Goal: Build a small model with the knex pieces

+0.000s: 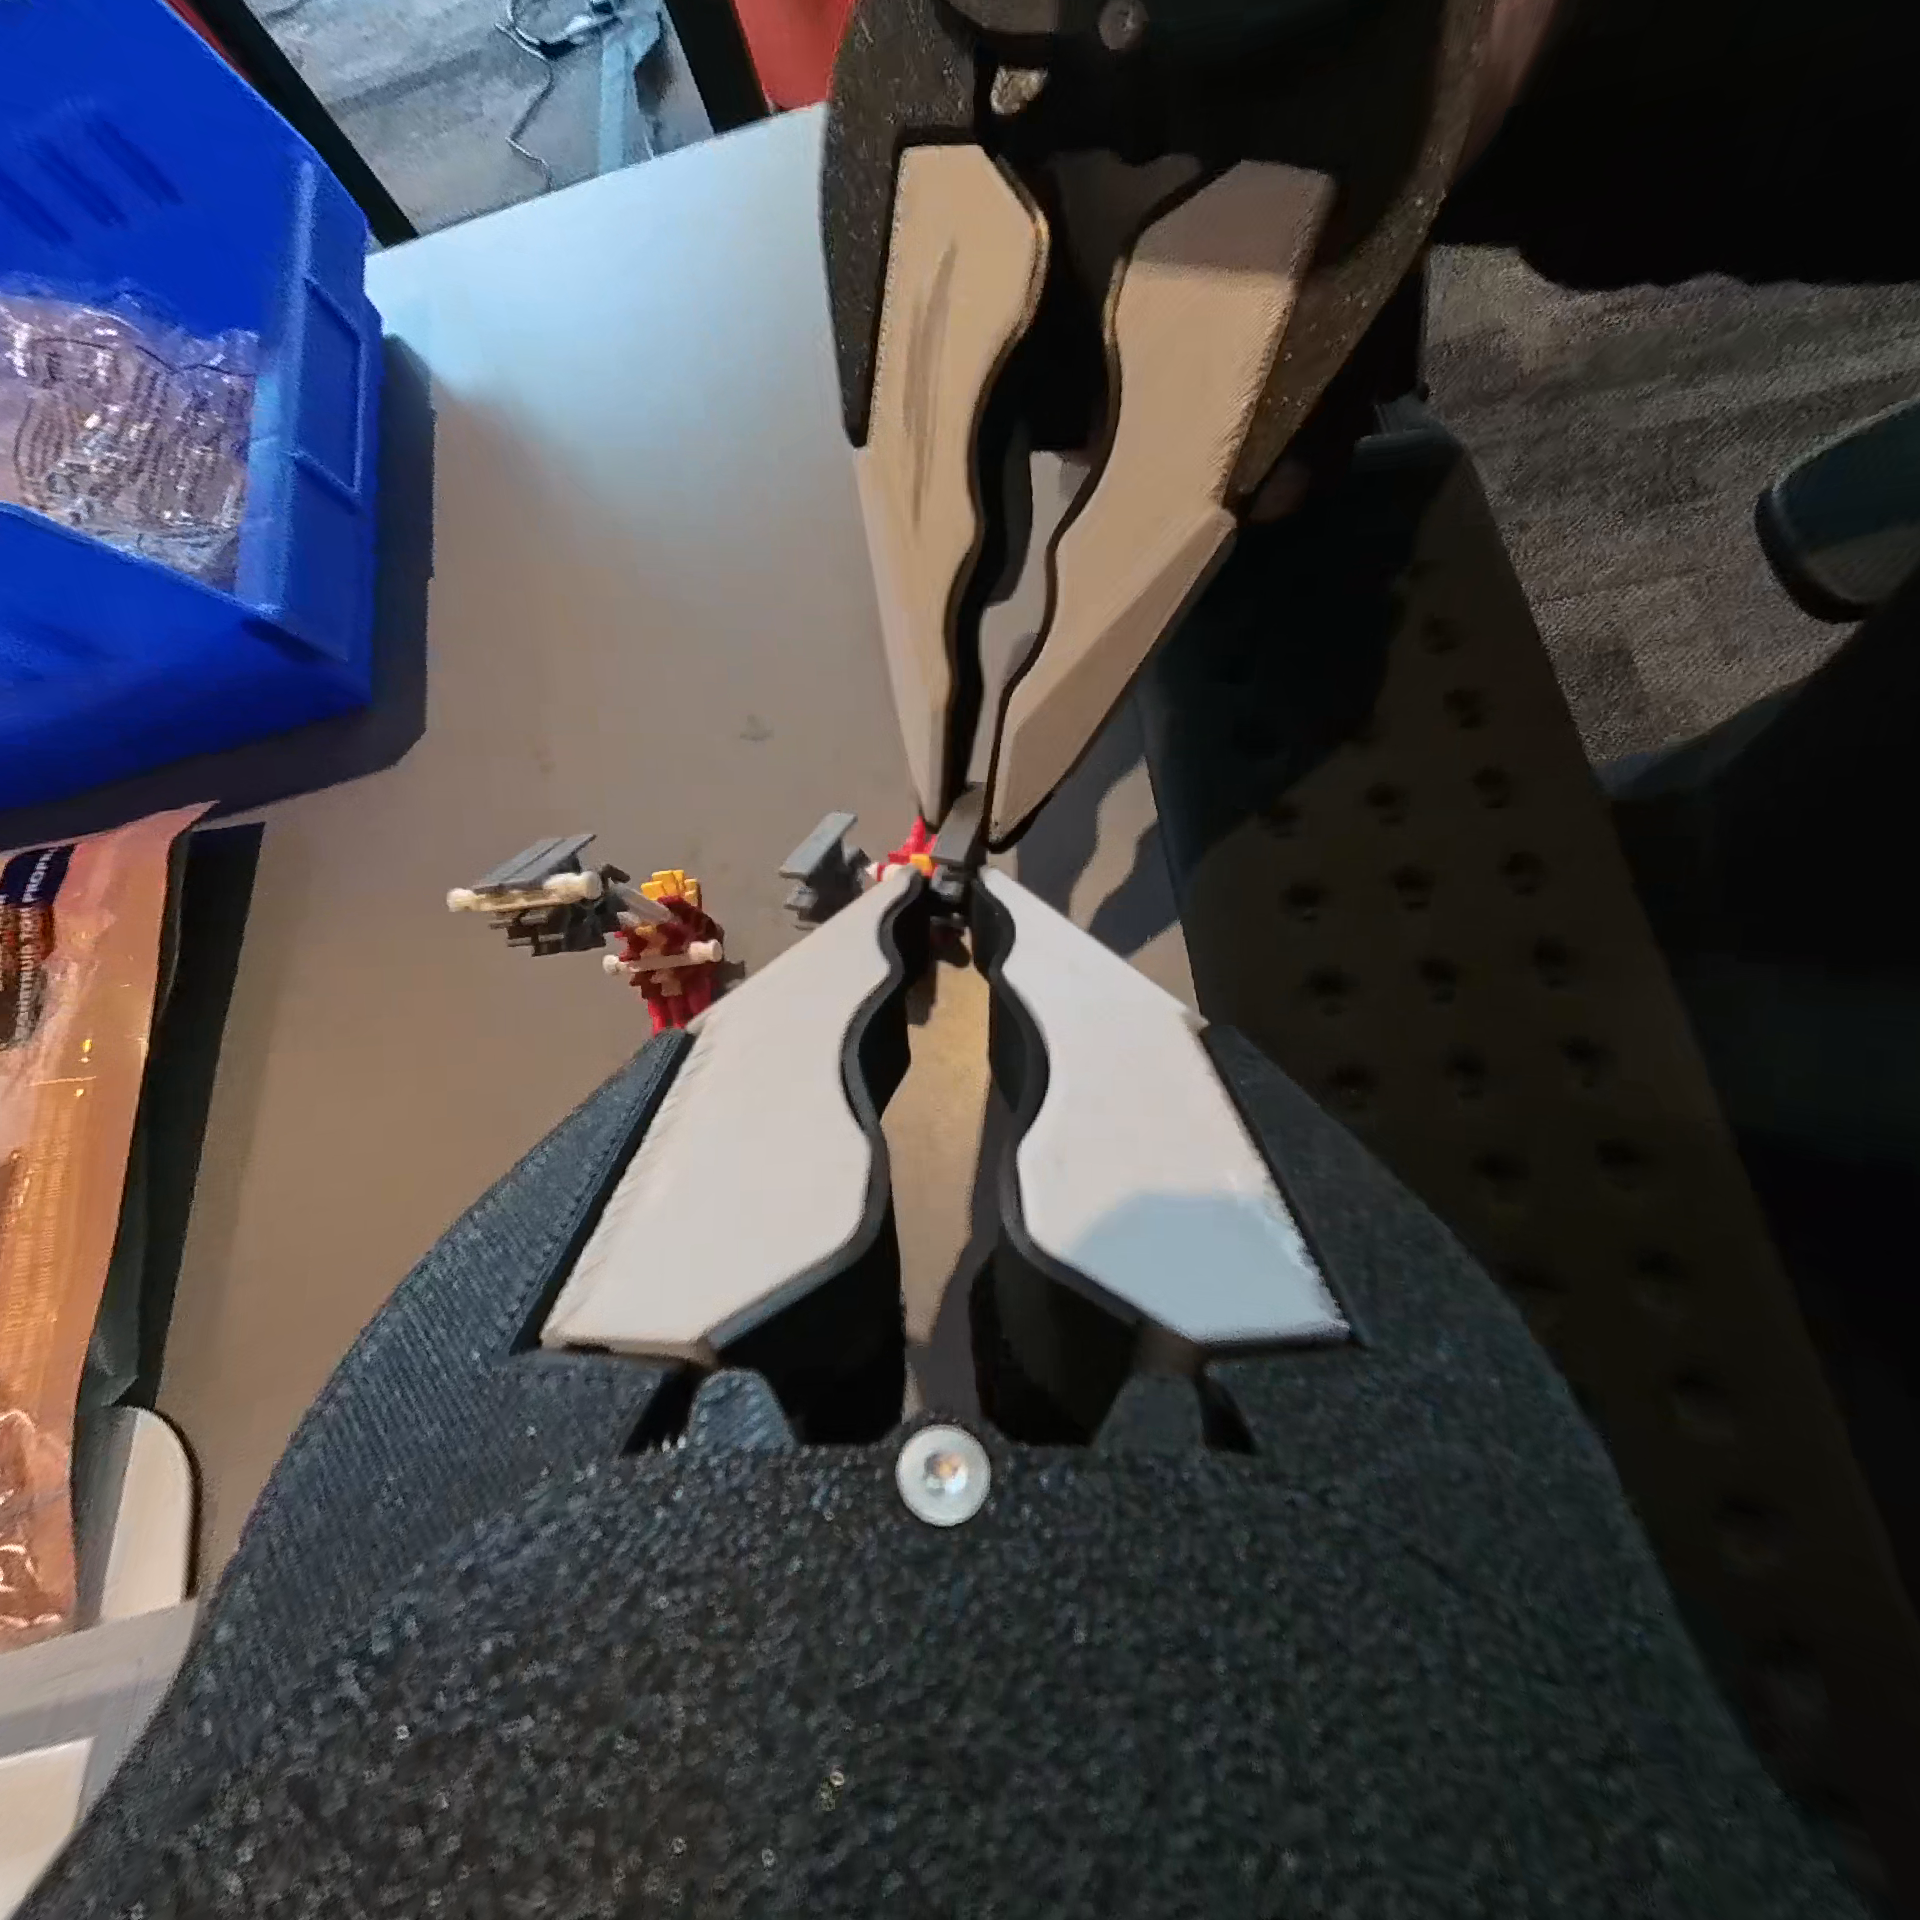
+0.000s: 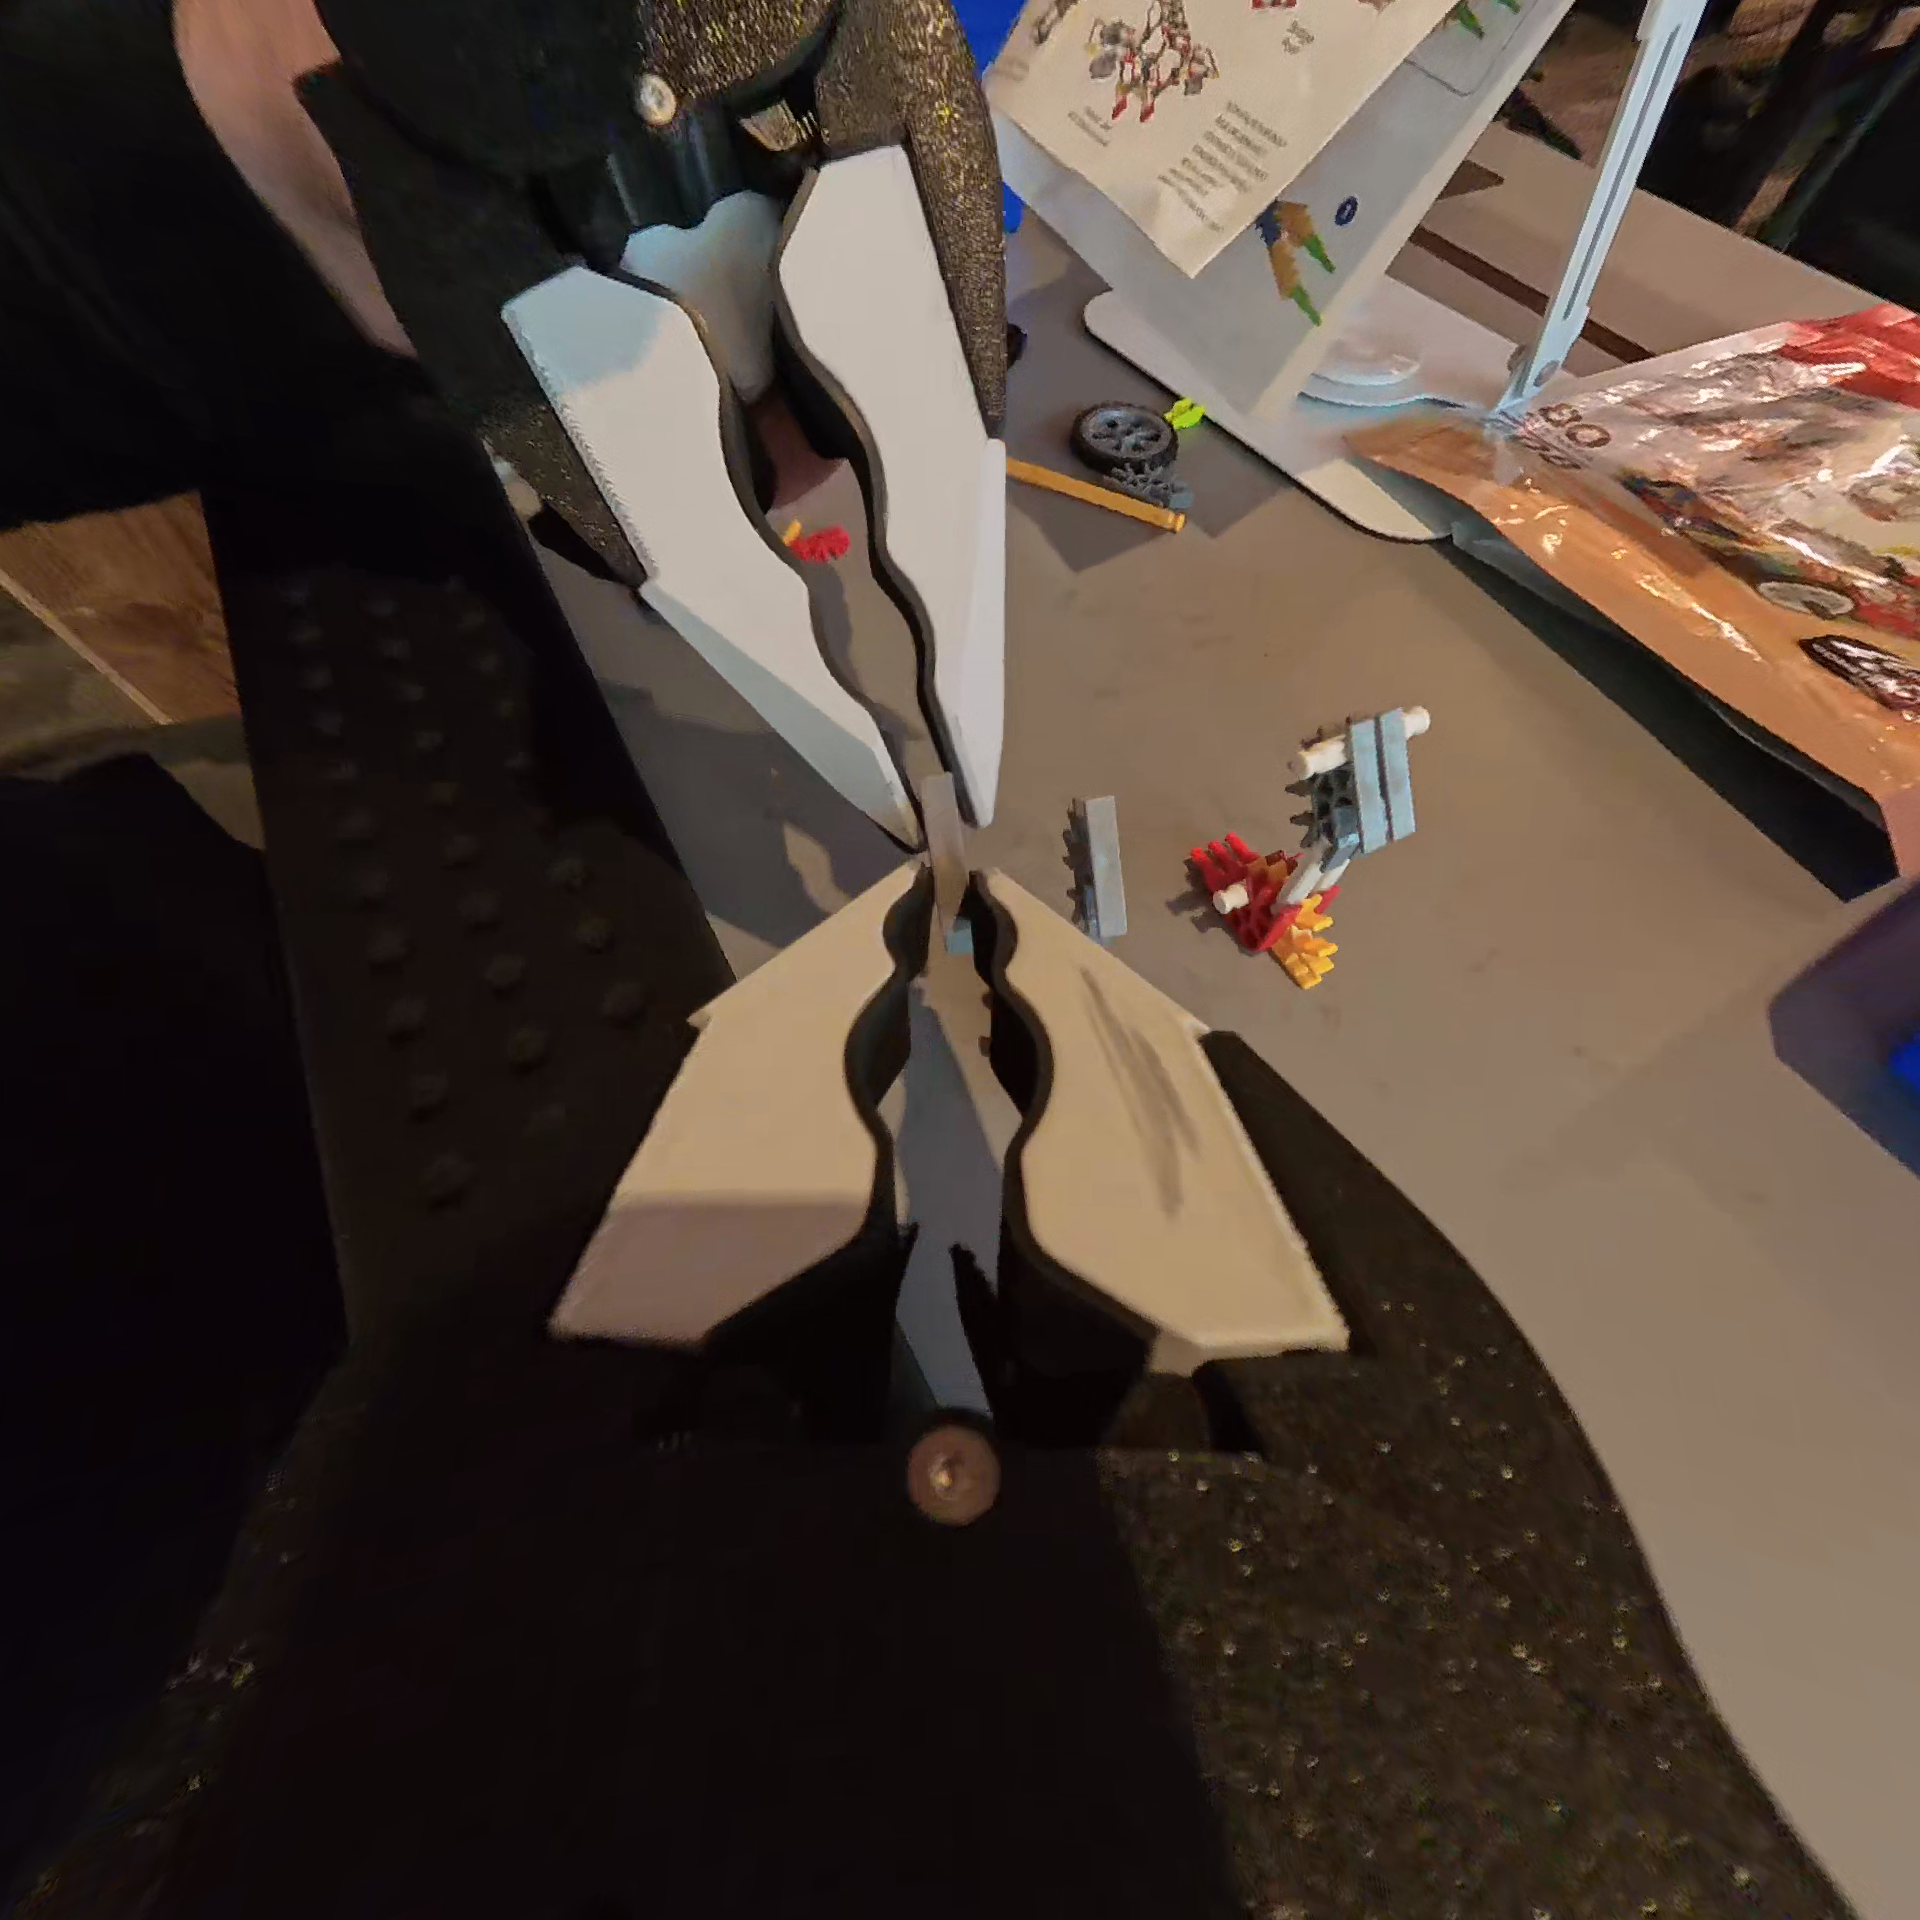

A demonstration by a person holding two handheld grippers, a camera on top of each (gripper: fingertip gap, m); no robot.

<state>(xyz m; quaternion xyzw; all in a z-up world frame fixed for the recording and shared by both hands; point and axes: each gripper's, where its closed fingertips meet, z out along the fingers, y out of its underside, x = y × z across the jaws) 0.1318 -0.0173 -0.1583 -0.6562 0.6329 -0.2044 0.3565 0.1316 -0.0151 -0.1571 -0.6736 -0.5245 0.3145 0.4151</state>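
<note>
A small grey rod piece [image 2: 943, 852] is pinched at once by both tools, tip to tip, above the near edge of the grey surface [image 2: 1351, 1143]. The left tool [image 1: 940, 883] is pressed together on one end of the piece, and the right tool [image 2: 948, 899] is pressed together on the other end. In the right wrist view the piece is seen as a short, pale grey, flat-sided bar, with a slightly bluish end between the right tool's tips. In the left wrist view the same piece appears darker, almost charcoal, and a bit of red and white is glimpsed just behind it.

On the surface near the tools a small cluster of building pieces [image 2: 1309, 852] is laid: red and yellow toothed connectors, white rods and grey slabs joined together. A separate grey slab piece [image 2: 1099, 883] is stood between the cluster and the tools. Farther off, a black wheel [image 2: 1125, 438] and a yellow rod [image 2: 1091, 495] are found beside a white stand [image 2: 1247, 343] carrying a printed sheet [image 2: 1195, 104]. A crinkled printed bag [image 2: 1714, 561] lies to the side. A blue bin [image 1: 187, 468] holding clear plastic bags is seen in the left wrist view.
</note>
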